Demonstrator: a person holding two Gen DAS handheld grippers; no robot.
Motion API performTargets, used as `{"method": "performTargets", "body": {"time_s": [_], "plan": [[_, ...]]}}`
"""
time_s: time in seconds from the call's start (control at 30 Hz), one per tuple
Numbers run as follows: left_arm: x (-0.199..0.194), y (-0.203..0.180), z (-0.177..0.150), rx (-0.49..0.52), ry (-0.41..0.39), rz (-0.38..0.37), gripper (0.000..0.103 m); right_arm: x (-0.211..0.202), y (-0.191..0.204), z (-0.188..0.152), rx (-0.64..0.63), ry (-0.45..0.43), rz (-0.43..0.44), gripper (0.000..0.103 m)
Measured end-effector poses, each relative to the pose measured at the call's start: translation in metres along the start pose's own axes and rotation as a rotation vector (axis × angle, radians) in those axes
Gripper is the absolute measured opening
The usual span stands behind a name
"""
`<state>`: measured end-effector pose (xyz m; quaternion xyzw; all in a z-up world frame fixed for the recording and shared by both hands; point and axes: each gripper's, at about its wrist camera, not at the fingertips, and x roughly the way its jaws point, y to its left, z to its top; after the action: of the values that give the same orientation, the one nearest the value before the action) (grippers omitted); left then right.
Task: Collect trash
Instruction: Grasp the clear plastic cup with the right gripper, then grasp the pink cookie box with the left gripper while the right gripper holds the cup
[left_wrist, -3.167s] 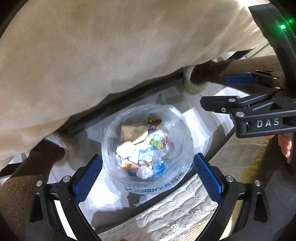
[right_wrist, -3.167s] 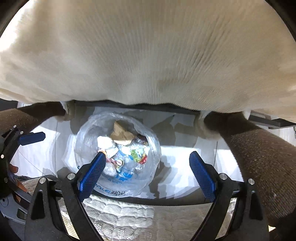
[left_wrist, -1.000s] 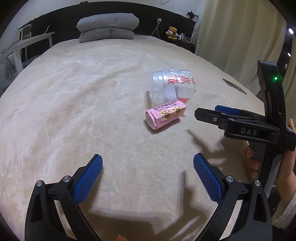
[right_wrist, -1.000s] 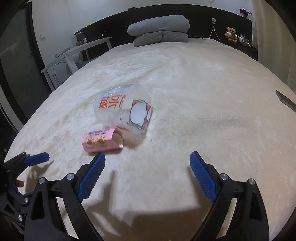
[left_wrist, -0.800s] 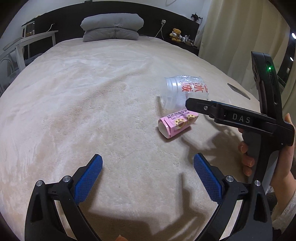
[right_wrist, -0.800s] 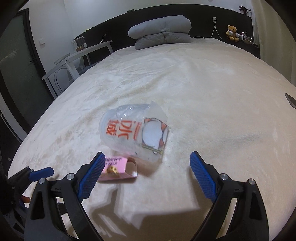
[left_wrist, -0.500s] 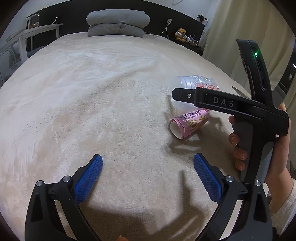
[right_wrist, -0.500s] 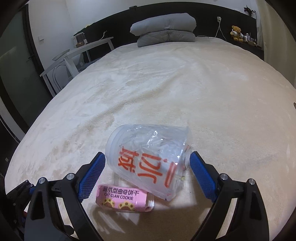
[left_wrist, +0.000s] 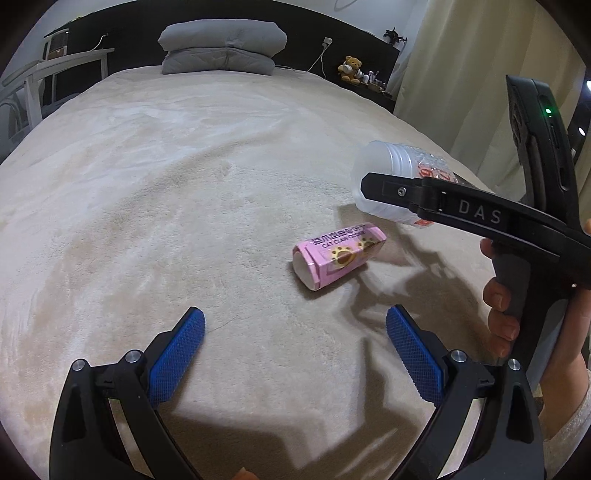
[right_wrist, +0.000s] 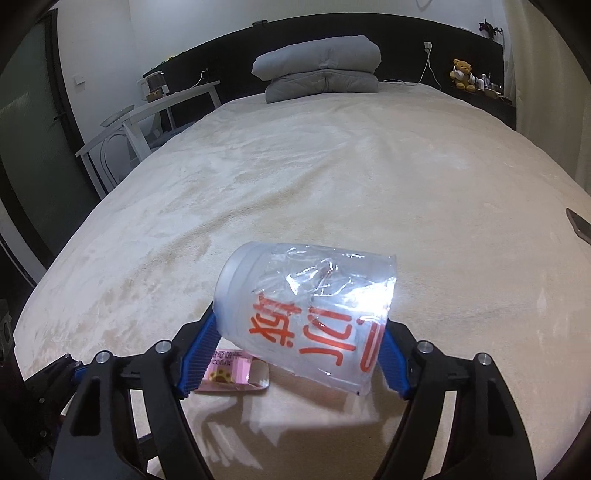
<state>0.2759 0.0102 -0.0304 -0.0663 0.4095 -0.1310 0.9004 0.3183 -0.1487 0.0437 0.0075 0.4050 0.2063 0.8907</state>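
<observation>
A clear plastic cup (right_wrist: 306, 314) with red print lies sideways between the blue pads of my right gripper (right_wrist: 299, 328). The jaws are closing and both pads touch the cup's ends. In the left wrist view the cup (left_wrist: 384, 170) hangs a little above the beige blanket, behind one black finger (left_wrist: 399, 190) of the right gripper. A pink cookie box (left_wrist: 340, 254) lies on the blanket just below it, and the right wrist view shows the box (right_wrist: 229, 373) under the left pad. My left gripper (left_wrist: 295, 317) stands open with nothing between its fingers, short of the box.
The beige blanket (left_wrist: 147, 221) covers a wide bed. Grey pillows (right_wrist: 321, 70) lie at the headboard, with a teddy bear (right_wrist: 461, 74) on the shelf to the right. A white chair (right_wrist: 147, 118) stands off the left edge. A dark flat object (right_wrist: 580, 225) lies at the right edge. A hand (left_wrist: 498, 299) holds the right gripper.
The right gripper moved forward over the cup and its jaws narrowed onto it; the cup now sits off the blanket. The left gripper shifted, so the pink box appears nearer its fingers.
</observation>
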Motion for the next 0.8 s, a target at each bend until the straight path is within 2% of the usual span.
{"method": "performTargets", "body": {"time_s": [0.3,0.63,0.7,0.73,0.8], "plan": [[0.023,-0.032,0.005,0.06,0.037,-0.034,0.097,-0.028,-0.029,-0.011,0.027,-0.002,0.007,0.075],[0.057,-0.036,0.031,0.117,0.073,0.024,0.095,-0.03,-0.052,-0.012,0.031,0.01,-0.03,0.075],[0.062,-0.036,0.033,0.14,0.084,0.079,0.082,-0.027,-0.053,-0.011,0.032,0.016,-0.027,0.075],[0.063,-0.037,0.034,0.155,0.077,0.093,0.073,-0.026,-0.053,-0.011,0.034,0.02,-0.024,0.075],[0.061,-0.035,0.036,0.163,0.069,0.093,0.058,-0.023,-0.053,-0.01,0.035,0.025,-0.019,0.075]]}}
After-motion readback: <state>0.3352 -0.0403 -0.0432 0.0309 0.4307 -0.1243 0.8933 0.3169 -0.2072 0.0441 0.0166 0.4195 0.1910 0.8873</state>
